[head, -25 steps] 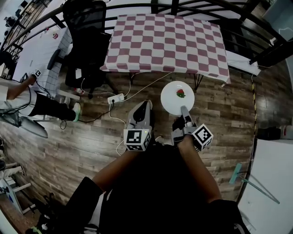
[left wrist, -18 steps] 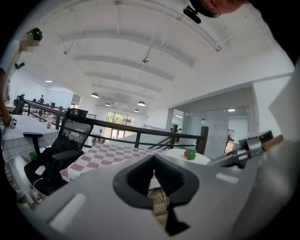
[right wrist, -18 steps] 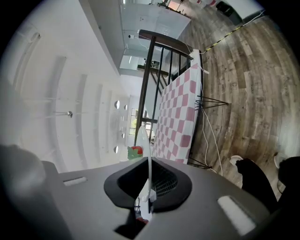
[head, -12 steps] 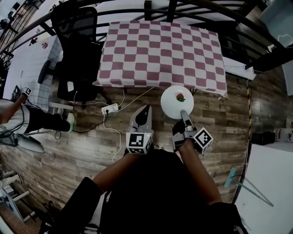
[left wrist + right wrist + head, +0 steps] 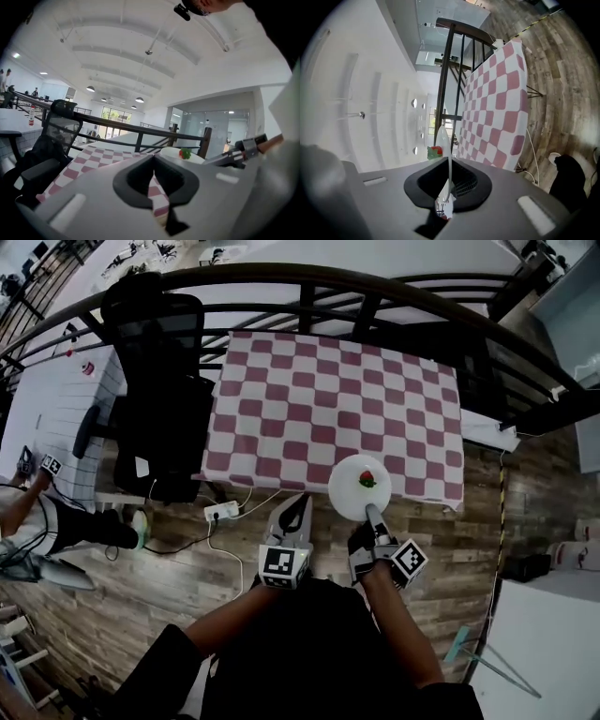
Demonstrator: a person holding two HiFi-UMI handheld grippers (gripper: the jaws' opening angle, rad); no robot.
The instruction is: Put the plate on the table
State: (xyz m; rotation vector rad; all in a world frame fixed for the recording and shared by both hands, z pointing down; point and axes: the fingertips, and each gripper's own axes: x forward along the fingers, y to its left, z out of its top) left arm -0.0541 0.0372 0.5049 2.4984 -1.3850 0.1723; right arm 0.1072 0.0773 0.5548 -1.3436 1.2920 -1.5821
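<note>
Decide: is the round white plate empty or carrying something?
Not empty: the head view shows a small red-and-green piece sitting on the round white plate.

A: How many plates do you count?
B: One plate [image 5: 361,486], with one red-and-green bit of food [image 5: 367,480] on it.
A: And tongs?
B: Two: the left tongs [image 5: 298,502] and the right tongs [image 5: 369,510]. Each carries one marker cube, so that makes two cubes: the left cube [image 5: 283,563] and the right cube [image 5: 409,562].
A: Furniture?
B: One desk [image 5: 319,399], checked red and white, and one black office chair [image 5: 159,352].
A: Anything on the floor [image 5: 141,596]?
B: One white power strip [image 5: 221,512].
A: People?
B: Two: the holder of the tongs [image 5: 309,643], and one other person [image 5: 66,521] at the left edge.
</note>
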